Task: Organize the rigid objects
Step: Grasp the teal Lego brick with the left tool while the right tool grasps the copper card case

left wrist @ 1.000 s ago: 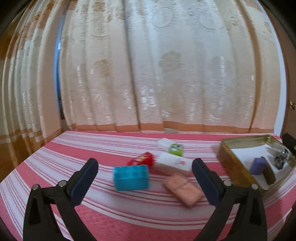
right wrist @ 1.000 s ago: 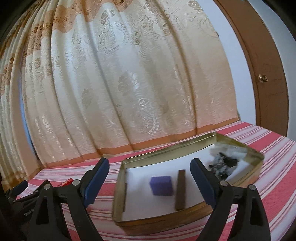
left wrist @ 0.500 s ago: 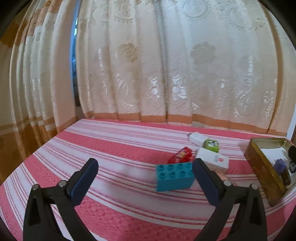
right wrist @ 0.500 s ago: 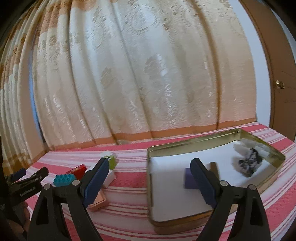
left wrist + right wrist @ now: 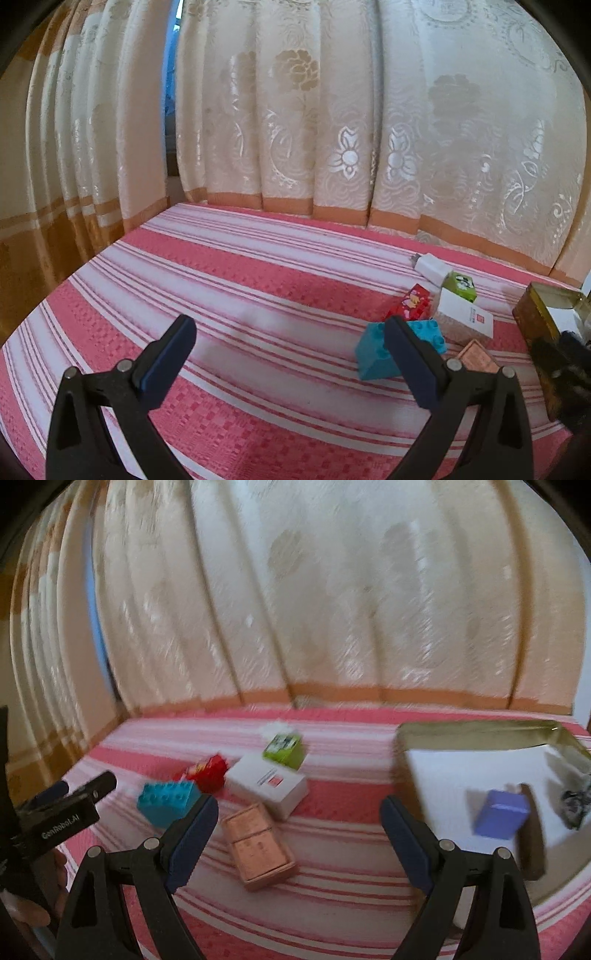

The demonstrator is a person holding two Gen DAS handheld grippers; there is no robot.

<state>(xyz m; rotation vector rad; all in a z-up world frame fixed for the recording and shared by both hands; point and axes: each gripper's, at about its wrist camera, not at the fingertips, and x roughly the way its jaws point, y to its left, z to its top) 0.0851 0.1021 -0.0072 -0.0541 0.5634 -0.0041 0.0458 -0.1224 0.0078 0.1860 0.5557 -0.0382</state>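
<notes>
The left gripper [image 5: 290, 352] is spread wide with nothing between its fingers, hanging over the pink and white striped bed cover [image 5: 236, 280]. Ahead and to its right lies a cluster of loose objects. Its right finger [image 5: 410, 363] hides part of the teal brick [image 5: 376, 356]. Beyond that brick sit a red block [image 5: 410, 302], a white box [image 5: 466, 318], a green box [image 5: 460, 285] and, farthest away, a white charger [image 5: 430, 266]. Only a corner of the copper-coloured box [image 5: 476, 359] shows behind that finger. At the far right the gold tin [image 5: 530, 317] is cut off by the frame edge, and a dark blurred shape overlaps its near side; what it is cannot be made out.

The right gripper [image 5: 299, 825] is likewise spread apart and empty. Its view is smeared by motion blur, so print on the boxes is unreadable. The copper-coloured box [image 5: 258, 843] lies just ahead between the fingers, nearer the left one, with the white box [image 5: 267, 784] beyond it. The teal brick [image 5: 168, 801] is ahead to the left, partly behind the left finger [image 5: 192, 836]. Ahead to the right, the open tin [image 5: 476, 734] holds a purple block [image 5: 500, 814], a dark brown bar [image 5: 532, 830] touching it, and an indistinct dark crumpled item [image 5: 574, 805] at the frame edge. The other gripper's black body intrudes at the far left. Cream patterned curtains [image 5: 332, 122] hang behind the bed.
</notes>
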